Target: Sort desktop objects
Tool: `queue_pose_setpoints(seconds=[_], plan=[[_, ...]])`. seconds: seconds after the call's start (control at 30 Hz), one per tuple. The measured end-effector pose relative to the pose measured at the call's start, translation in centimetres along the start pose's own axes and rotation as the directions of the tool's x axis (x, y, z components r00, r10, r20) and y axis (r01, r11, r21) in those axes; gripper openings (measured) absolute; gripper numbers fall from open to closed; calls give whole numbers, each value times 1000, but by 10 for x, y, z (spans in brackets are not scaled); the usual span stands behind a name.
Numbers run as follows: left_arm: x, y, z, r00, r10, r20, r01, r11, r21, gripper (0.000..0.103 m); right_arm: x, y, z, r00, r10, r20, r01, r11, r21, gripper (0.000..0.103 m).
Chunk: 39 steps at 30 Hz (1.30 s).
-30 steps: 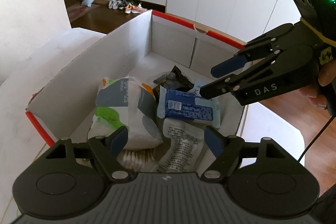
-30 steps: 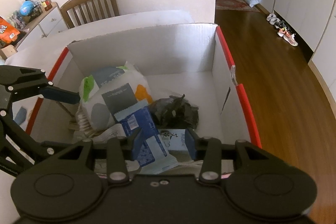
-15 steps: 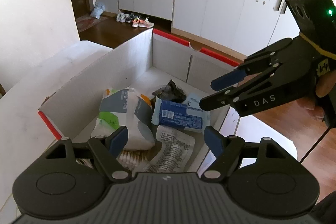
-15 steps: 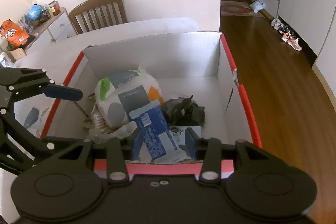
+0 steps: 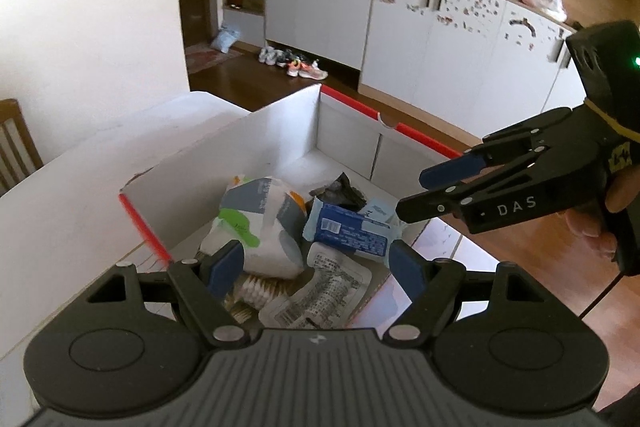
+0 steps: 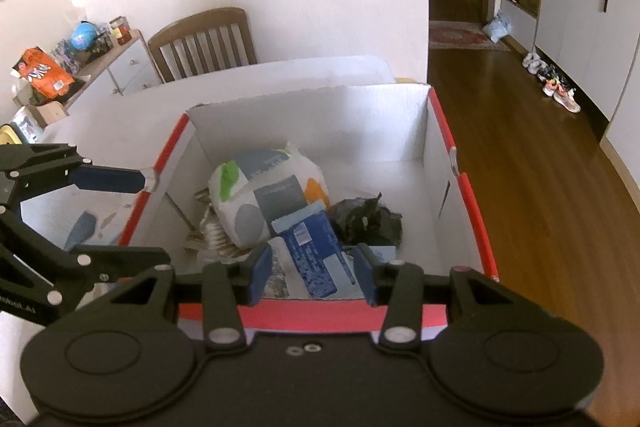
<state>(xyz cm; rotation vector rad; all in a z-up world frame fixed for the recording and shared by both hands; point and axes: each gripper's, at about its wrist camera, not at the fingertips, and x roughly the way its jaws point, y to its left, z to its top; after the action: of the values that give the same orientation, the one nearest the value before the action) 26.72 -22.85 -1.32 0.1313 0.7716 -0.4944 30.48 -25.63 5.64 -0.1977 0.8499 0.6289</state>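
Note:
A white cardboard box (image 5: 224,143) with red rims stands on the white table (image 5: 72,203). In it lie a white patterned bag (image 5: 256,223), a blue packet (image 5: 352,233), a crumpled black bag (image 5: 340,191), a white labelled pouch (image 5: 320,291) and cotton swabs (image 5: 256,287). My left gripper (image 5: 316,263) hovers open above the box's near corner, holding nothing. My right gripper (image 6: 312,267) hangs above the opposite rim; its jaws are opening and nothing is between them. The blue packet (image 6: 312,251) lies loose in the box (image 6: 312,119) below it. A hand holds the right gripper (image 5: 412,193).
A wooden chair (image 6: 204,43) stands behind the table. A sideboard with an orange snack bag (image 6: 44,75) is at far left. White cabinets (image 5: 440,39) and shoes (image 5: 296,63) line the wooden floor beyond the box.
Both grippers have risen and drawn back from the box, so its contents look smaller and farther away. The blue packet stays in the box, and the right jaws stand slightly wider.

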Motion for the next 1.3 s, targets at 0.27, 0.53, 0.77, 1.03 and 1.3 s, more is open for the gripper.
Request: queue_pose_setpoints(seconds=[0.27,0.53,0.77,1.03,1.3], plan=[[-20,-1,-13,997,76,17,-75,995,-60,79,-14,10,-5,999,2,42,-1,1000,-13,65],[-30,0,-24,995,99,29,-95,989,-113,86,-24,22,-12,997,7,79,-5,1000,-27,78],[-39,6,-32,985,156,71,-143,976,-163,103,-32,31,-21,993,16,121,-9,998,-54,93],[-47,9,-39,980,173,96,-149,965,-217,103,-39,39,-29,987,-24,161,31,999,-44,94],[-58,7,-45,973,210,94,-182,952,-248,103,-42,45,-38,987,-37,156,41,999,-25,94]])
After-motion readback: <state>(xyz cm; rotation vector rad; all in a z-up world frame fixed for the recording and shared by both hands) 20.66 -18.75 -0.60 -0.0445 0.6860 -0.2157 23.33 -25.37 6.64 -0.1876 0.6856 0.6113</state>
